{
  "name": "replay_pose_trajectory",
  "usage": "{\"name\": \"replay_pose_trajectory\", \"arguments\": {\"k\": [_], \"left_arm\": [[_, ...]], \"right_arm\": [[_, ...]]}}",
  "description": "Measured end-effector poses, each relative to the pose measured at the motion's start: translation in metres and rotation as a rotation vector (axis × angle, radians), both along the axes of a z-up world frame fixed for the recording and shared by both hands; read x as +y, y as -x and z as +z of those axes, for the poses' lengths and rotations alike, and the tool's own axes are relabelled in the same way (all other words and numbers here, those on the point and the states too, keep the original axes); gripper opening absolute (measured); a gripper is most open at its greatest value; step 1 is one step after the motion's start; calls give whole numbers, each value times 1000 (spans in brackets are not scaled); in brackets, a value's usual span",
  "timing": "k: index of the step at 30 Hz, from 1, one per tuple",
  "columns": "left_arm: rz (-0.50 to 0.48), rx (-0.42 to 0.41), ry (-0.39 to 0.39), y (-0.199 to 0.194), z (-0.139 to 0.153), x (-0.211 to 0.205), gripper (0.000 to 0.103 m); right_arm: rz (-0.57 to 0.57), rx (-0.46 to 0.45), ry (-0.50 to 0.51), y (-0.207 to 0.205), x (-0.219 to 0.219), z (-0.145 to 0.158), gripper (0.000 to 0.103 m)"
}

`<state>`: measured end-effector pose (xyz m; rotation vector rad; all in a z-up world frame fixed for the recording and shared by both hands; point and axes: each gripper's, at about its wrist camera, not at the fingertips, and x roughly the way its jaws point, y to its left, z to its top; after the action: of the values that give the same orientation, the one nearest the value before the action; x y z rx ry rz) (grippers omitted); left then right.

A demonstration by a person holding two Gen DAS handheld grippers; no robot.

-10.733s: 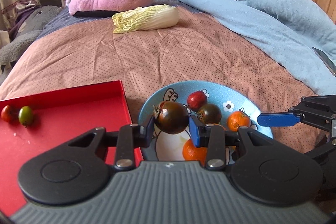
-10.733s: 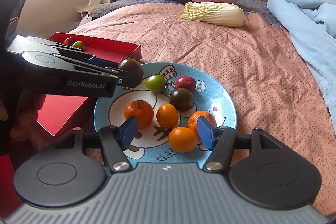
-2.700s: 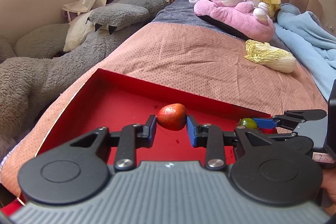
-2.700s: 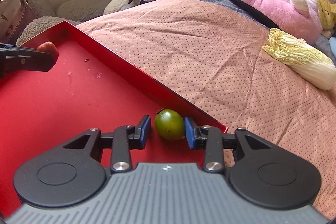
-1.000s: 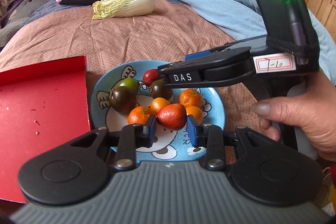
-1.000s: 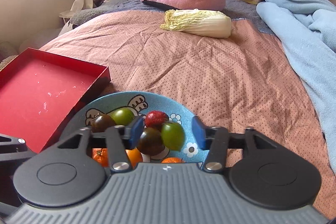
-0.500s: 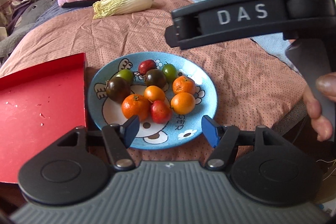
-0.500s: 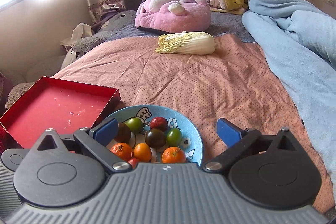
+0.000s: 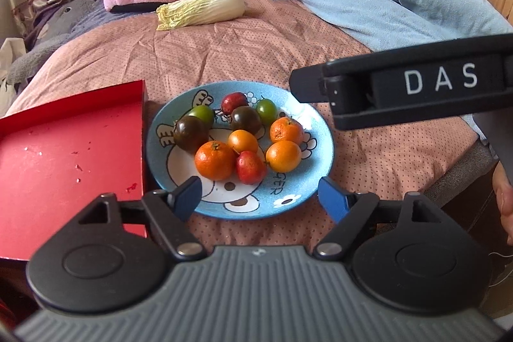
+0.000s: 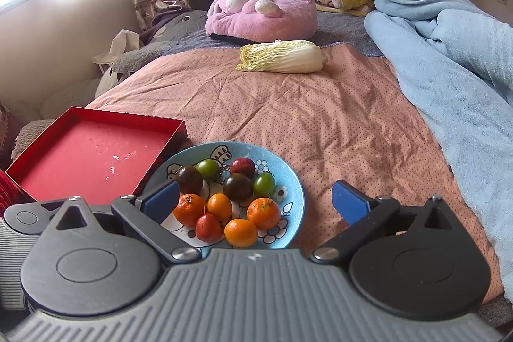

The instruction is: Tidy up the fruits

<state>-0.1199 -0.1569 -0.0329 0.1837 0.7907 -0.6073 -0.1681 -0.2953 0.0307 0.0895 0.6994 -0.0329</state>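
Observation:
A blue cartoon plate [image 9: 315,175] [image 10: 293,191] on the pink bedspread holds several oranges, two dark tomatoes, two green ones and two red ones. The small red tomato [image 9: 250,167] [image 10: 208,227] lies loose near the plate's front, and a green tomato [image 9: 266,111] [image 10: 264,184] sits at its far right. My left gripper [image 9: 259,197] hovers at the plate's near edge, its jaws opening with nothing between them. My right gripper [image 10: 255,203] stands wide open above the plate, holding nothing. One of its fingers [image 9: 320,82], marked DAS, crosses the right of the left wrist view.
A red tray [image 9: 64,156] [image 10: 93,156] with only crumbs lies just left of the plate. A napa cabbage [image 10: 282,56], a pink plush [image 10: 259,15] and a rumpled blue blanket [image 10: 465,69] lie further up the bed. A person's hand [image 9: 505,201] shows at the right edge.
The left jaws opened and let the red tomato go onto the plate. The right jaws opened off the green tomato, and that gripper drew back and up from the plate.

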Motion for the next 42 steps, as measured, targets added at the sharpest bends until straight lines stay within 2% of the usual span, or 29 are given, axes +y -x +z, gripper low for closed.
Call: {"name": "replay_pose_trajectory", "arguments": {"k": [5,11,15,24,30,34,42], "left_arm": [[28,11,19,1,3,3,81],[26,-37,-10,11,12,3,81],[39,-16,0,14,16,12,81],[116,-21,19,18,20,29,81],[117,-29,22,20,21,30,81],[100,-32,14,22,21,28,82],[112,-30,7,22,20,30,82]], "right_arm": [[3,-10,0,2,0,6,103],[-4,-8,-8,4,-1,7,103],[-18,1,-15,4,-6,5,103],[-33,80,-4,11,-13,-13,103],[-32,142,5,19,-15,-27,103],[-46,153,-22,24,-19,-31,103],[-70,157,27,27,-28,-30,103]]}}
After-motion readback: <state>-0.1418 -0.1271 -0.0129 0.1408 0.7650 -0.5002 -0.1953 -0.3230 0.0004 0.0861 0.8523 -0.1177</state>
